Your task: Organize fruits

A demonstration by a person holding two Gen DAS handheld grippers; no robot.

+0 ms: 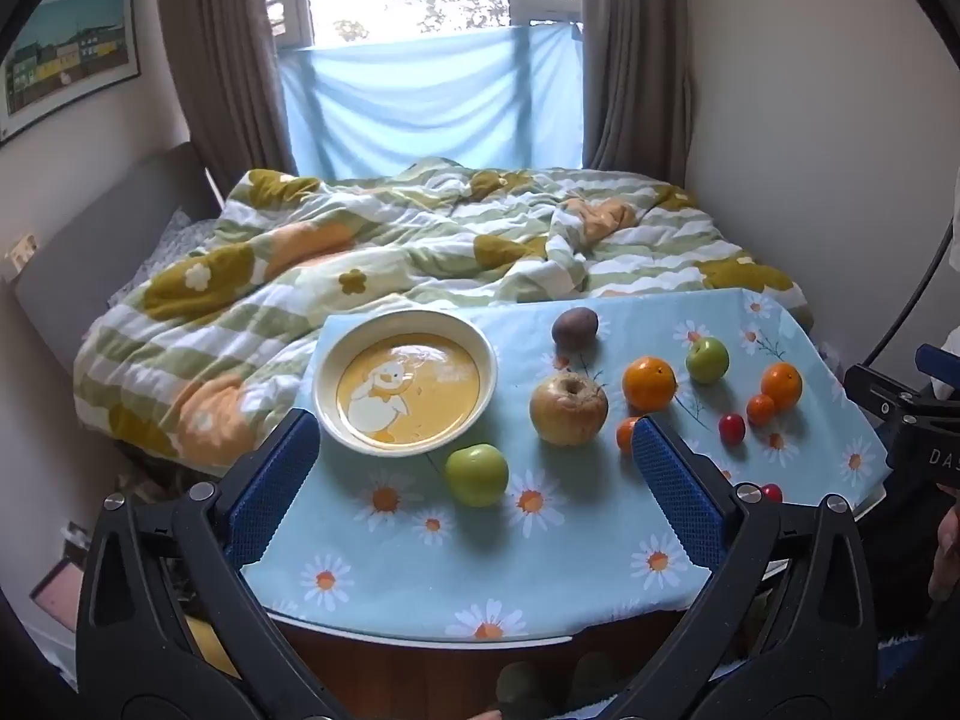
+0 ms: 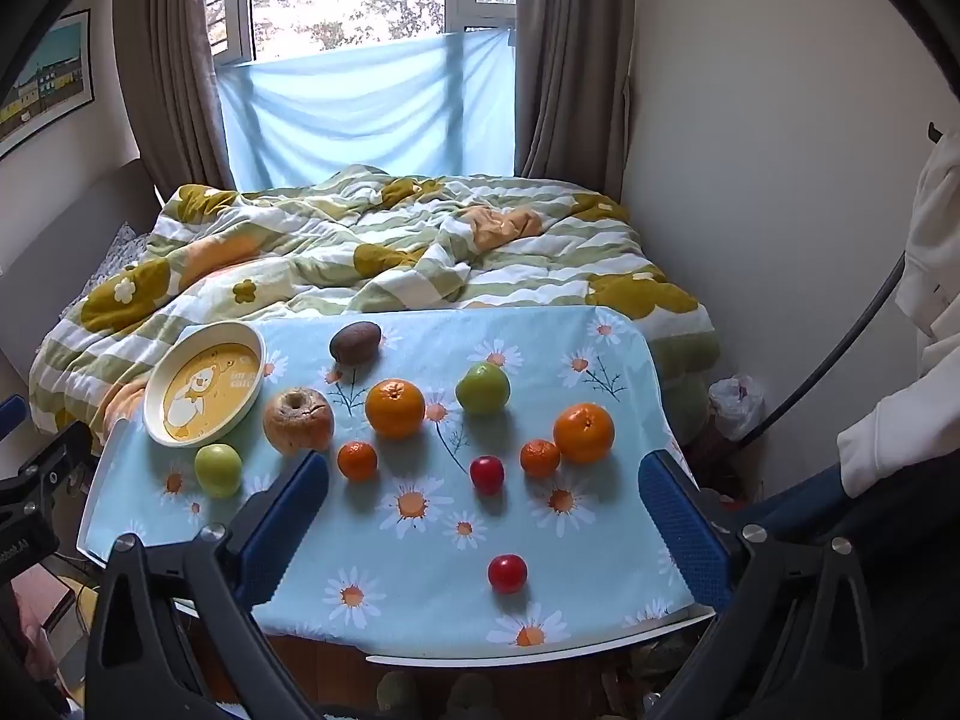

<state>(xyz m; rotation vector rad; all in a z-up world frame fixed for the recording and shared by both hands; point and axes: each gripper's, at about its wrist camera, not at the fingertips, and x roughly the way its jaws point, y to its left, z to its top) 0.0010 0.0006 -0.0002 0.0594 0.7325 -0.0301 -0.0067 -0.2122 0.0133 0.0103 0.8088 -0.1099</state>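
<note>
A cream bowl with a yellow duck picture (image 1: 405, 384) (image 2: 204, 383) stands empty at the table's left. Fruits lie loose on the daisy cloth: a wrinkled apple (image 1: 568, 401) (image 2: 298, 420), two green apples (image 1: 477, 474) (image 1: 707, 360), two large oranges (image 2: 395, 408) (image 2: 584, 432), two small tangerines (image 2: 357, 461) (image 2: 539, 457), two red cherry tomatoes (image 2: 486, 474) (image 2: 507, 573) and a brown kiwi (image 2: 355, 342). My left gripper (image 1: 474, 456) is open and empty above the near green apple. My right gripper (image 2: 483, 489) is open and empty above the tomatoes.
The small table with the blue daisy cloth (image 1: 420, 570) stands against a bed with a green and yellow quilt (image 1: 390, 240). A wall is close on the right (image 2: 750, 180). The right gripper's body shows at the left wrist view's right edge (image 1: 918, 420).
</note>
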